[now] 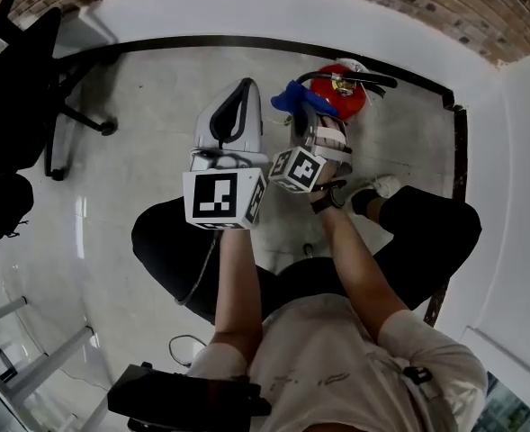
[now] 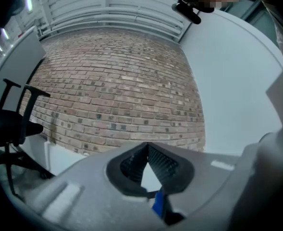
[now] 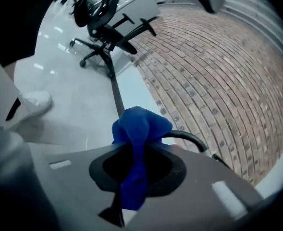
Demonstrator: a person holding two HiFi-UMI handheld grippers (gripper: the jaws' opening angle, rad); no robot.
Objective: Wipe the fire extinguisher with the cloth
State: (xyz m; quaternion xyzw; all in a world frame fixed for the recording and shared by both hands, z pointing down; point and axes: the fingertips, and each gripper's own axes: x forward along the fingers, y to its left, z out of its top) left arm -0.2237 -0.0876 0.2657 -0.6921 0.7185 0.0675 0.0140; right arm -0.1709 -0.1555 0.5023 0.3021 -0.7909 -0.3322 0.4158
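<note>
A red fire extinguisher (image 1: pixel 345 97) stands on the floor by the far wall, seen from above, with its black handle (image 1: pixel 373 80) pointing right. My right gripper (image 1: pixel 299 108) is shut on a bunched blue cloth (image 1: pixel 292 96), which hangs just left of the extinguisher's top. In the right gripper view the cloth (image 3: pixel 139 129) bulges out past the right gripper (image 3: pixel 136 150), and a black curved part of the extinguisher (image 3: pixel 191 138) shows right behind it. My left gripper (image 1: pixel 245 86) is held to the left, pointing at the wall. Its jaws meet at the tips of the left gripper (image 2: pixel 147 148) with nothing between them.
A black office chair (image 1: pixel 26 70) stands at the far left. A black baseboard (image 1: pixel 247 43) runs along the white wall, with brick (image 2: pixel 117 90) above. The person crouches, one white shoe (image 1: pixel 383 185) near the extinguisher. A cable (image 1: pixel 188 342) lies on the floor.
</note>
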